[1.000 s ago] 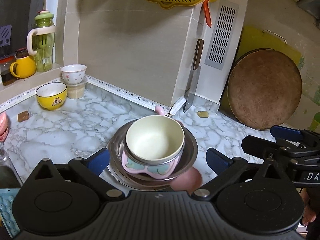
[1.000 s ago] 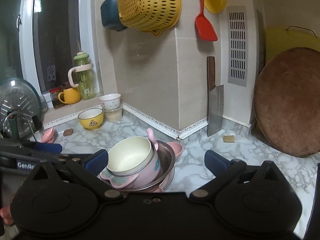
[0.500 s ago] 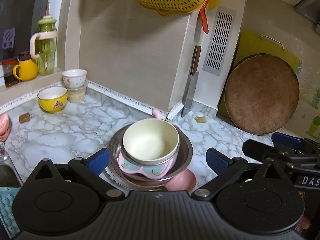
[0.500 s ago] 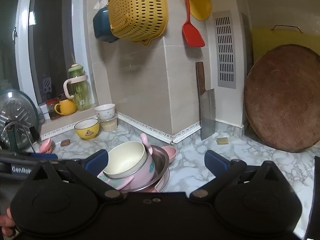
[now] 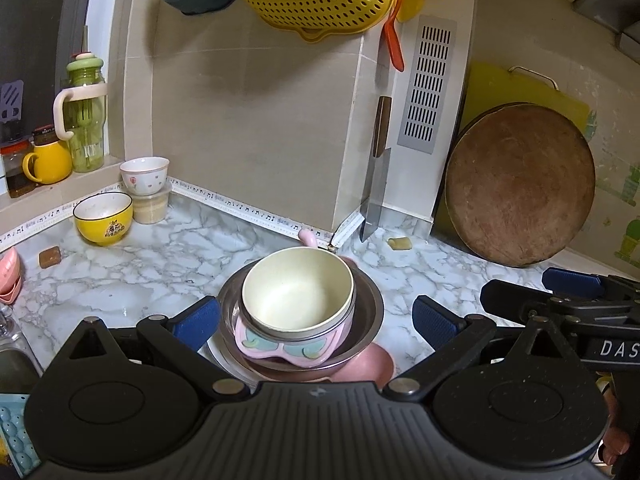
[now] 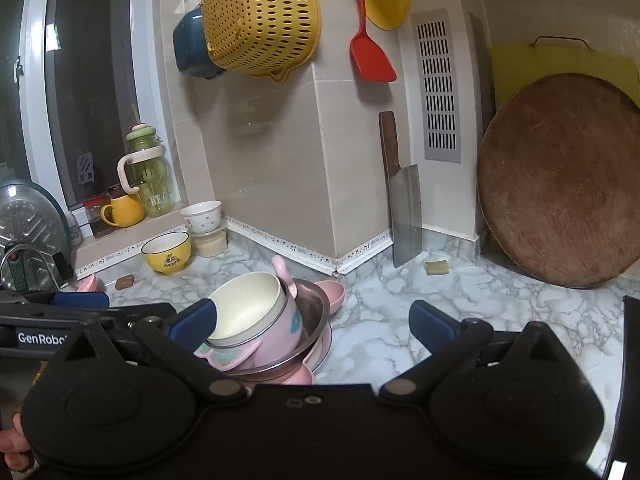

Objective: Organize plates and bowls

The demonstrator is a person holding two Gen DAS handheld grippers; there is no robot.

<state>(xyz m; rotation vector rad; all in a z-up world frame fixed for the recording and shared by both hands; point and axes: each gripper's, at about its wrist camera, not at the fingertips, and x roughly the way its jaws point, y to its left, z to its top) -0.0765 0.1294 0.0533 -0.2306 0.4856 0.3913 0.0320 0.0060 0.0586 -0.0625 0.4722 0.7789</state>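
Near the middle of the veined marble surface: a nested stack. Matte cream bowl on top, round and smooth, seated in a glossy pink bowl with flat ear handles painted pale blue; below that a shiny steel bowl, then a pink plate. Plate mostly hidden beneath the stack and cut off by the tool body.

Left tool spread wide, blue-padded fingers either side of the stack, gripping nothing. Right tool likewise wide apart and empty, its left pad overlapping the cream bowl's rim in view; contact hard to judge.

Only from the right wrist: the pink bowl's tall side wall and upright handle, a second small pink dish behind the stack, a glass lid at far left.

Further back, a glazed yellow bowl and a white bowl perched on a tub.
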